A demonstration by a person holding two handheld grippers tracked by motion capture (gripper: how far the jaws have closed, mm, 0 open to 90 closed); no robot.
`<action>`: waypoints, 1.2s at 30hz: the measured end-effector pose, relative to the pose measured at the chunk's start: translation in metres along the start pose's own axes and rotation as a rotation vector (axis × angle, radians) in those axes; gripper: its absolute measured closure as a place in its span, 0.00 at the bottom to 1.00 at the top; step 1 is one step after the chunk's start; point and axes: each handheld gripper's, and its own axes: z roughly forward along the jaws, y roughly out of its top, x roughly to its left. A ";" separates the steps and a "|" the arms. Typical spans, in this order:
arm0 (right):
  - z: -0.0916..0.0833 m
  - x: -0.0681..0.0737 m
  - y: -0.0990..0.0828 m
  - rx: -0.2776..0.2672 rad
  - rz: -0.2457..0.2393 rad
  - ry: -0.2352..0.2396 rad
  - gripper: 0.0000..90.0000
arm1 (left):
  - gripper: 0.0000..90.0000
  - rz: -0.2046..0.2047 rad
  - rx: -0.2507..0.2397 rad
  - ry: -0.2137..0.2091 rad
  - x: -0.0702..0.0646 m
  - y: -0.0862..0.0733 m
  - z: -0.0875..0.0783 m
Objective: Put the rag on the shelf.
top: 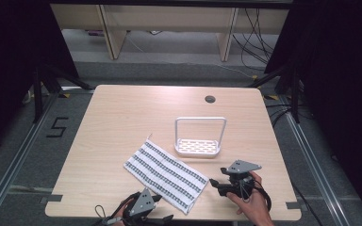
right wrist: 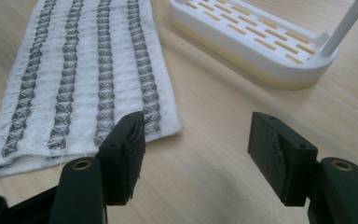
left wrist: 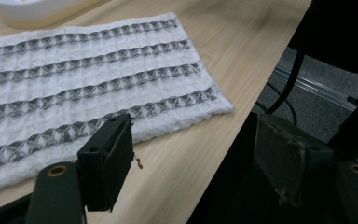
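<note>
Beyond striped cloth (top: 166, 174): white rack (top: 199, 147), table hole (top: 210, 99); path unobstructed.

**Layout around the cloth**

The cloth (top: 165, 173) is laid flat on the table (top: 118, 117). The rack (top: 199, 137) is set just behind its far right side. The left gripper (top: 162, 219) is placed at its near edge, the right gripper (top: 213, 184) just right of its near corner.

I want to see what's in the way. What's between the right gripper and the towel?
Nothing: bare table lies between the right gripper and the towel, seen in the right gripper view.
</note>
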 end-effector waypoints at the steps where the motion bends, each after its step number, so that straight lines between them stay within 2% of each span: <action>1: 0.001 0.000 0.001 -0.007 -0.017 -0.006 0.43 | 0.31 0.010 0.007 -0.005 -0.003 0.002 0.004; 3: 0.002 0.000 0.001 -0.004 -0.019 -0.003 0.43 | 0.31 0.017 0.003 -0.016 -0.003 0.003 0.006; 4: 0.005 0.001 0.002 -0.008 -0.030 0.000 0.45 | 0.31 0.030 0.016 -0.007 -0.002 0.004 0.008; 5: 0.005 0.001 0.002 -0.008 -0.030 0.000 0.45 | 0.31 0.012 0.010 -0.018 -0.004 0.005 0.011; 6: 0.006 0.002 0.003 0.006 -0.028 0.016 0.45 | 0.31 0.025 0.022 -0.030 -0.003 0.007 0.013; 7: 0.007 0.002 0.003 0.005 -0.043 0.004 0.46 | 0.31 0.013 0.005 -0.021 -0.005 0.007 0.016; 8: 0.009 0.002 0.004 0.001 -0.050 0.010 0.46 | 0.32 0.051 0.034 -0.020 -0.003 0.010 0.016; 9: 0.012 0.002 0.004 0.014 -0.061 0.006 0.47 | 0.32 0.014 0.009 -0.030 -0.005 0.011 0.020; 10: 0.012 0.002 0.004 0.014 -0.061 0.006 0.47 | 0.32 0.014 0.003 -0.039 -0.006 0.013 0.022; 11: 0.013 0.003 0.004 0.019 -0.049 0.014 0.47 | 0.32 0.023 0.024 -0.056 -0.005 0.015 0.023; 12: 0.014 0.004 0.005 0.021 -0.056 0.018 0.48 | 0.33 0.007 0.013 -0.061 -0.008 0.016 0.025; 13: 0.015 0.004 0.005 0.022 -0.058 0.018 0.48 | 0.33 0.020 -0.005 -0.058 -0.010 0.017 0.029; 14: 0.016 0.004 0.005 0.022 -0.068 0.016 0.49 | 0.33 0.041 0.010 -0.055 -0.011 0.019 0.029; 15: 0.017 0.005 0.006 0.031 -0.056 0.021 0.49 | 0.34 0.037 0.014 -0.073 -0.012 0.020 0.032; 16: 0.018 0.005 0.007 0.030 -0.062 0.023 0.50 | 0.35 0.027 -0.002 -0.078 -0.013 0.019 0.034; 19: 0.022 0.005 0.009 0.038 -0.074 0.019 0.50 | 0.37 0.073 0.018 -0.067 -0.015 0.021 0.038; 20: 0.024 0.005 0.010 0.038 -0.073 0.024 0.50 | 0.38 0.075 0.030 -0.063 -0.014 0.021 0.039; 21: 0.025 0.005 0.011 0.039 -0.074 0.024 0.50 | 0.39 0.068 0.014 -0.077 -0.015 0.022 0.041; 22: 0.026 0.006 0.011 0.041 -0.064 0.027 0.50 | 0.39 0.065 0.019 -0.083 -0.016 0.023 0.042; 23: 0.028 0.005 0.012 0.036 -0.081 0.024 0.50 | 0.40 0.084 0.027 -0.075 -0.017 0.023 0.043; 25: 0.029 0.006 0.013 0.041 -0.078 0.028 0.50 | 0.41 0.112 0.040 -0.065 -0.016 0.023 0.046; 28: 0.034 0.005 0.014 0.050 -0.083 0.028 0.51 | 0.44 0.102 0.053 -0.082 -0.015 0.022 0.050; 30: 0.035 0.006 0.015 0.058 -0.073 0.039 0.51 | 0.45 0.123 0.062 -0.087 -0.016 0.023 0.054; 32: 0.038 0.006 0.015 0.049 -0.067 0.038 0.51 | 0.46 0.107 0.055 -0.098 -0.018 0.023 0.056; 34: 0.038 0.006 0.016 0.063 -0.074 0.042 0.52 | 0.47 0.141 0.077 -0.086 -0.018 0.023 0.058; 36: 0.039 0.006 0.016 0.068 -0.071 0.045 0.52 | 0.48 0.149 0.075 -0.078 -0.019 0.024 0.059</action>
